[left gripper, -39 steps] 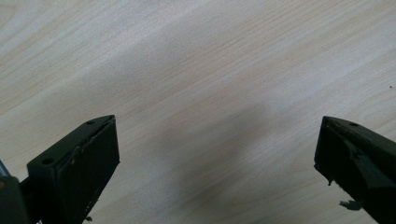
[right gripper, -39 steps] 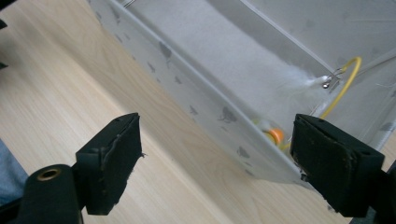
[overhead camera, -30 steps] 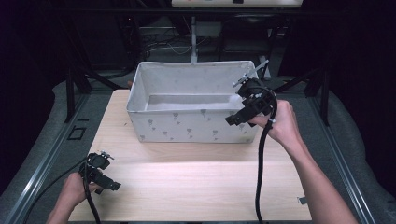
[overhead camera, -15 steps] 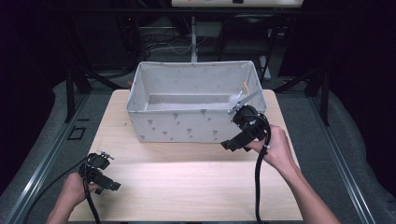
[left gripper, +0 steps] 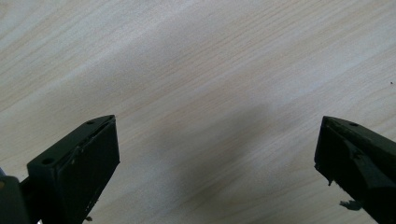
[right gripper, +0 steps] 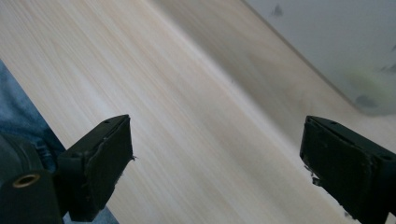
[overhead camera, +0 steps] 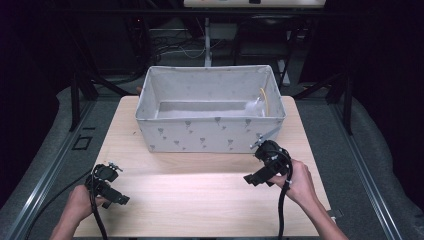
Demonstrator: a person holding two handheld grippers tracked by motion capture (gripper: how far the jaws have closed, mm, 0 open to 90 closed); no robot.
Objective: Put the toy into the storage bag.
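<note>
One grey fabric bin [overhead camera: 210, 131] with a small dark printed pattern stands at the far middle of the light wooden bench [overhead camera: 200, 200]. Inside it, against the right wall, lies one thin yellowish loop [overhead camera: 263, 98] beside a pale crumpled bit; what they are cannot be told. Two grippers are in the person's hands. The right gripper [overhead camera: 261, 176] hangs over the bench just before the bin's right front corner, its fingers [right gripper: 100, 163] wide apart with nothing between them, having just been opening. The left gripper [overhead camera: 111, 192] sits near the bench's front left corner, well apart from the bin, its fingers [left gripper: 77, 168] also spread wide over bare wood.
</note>
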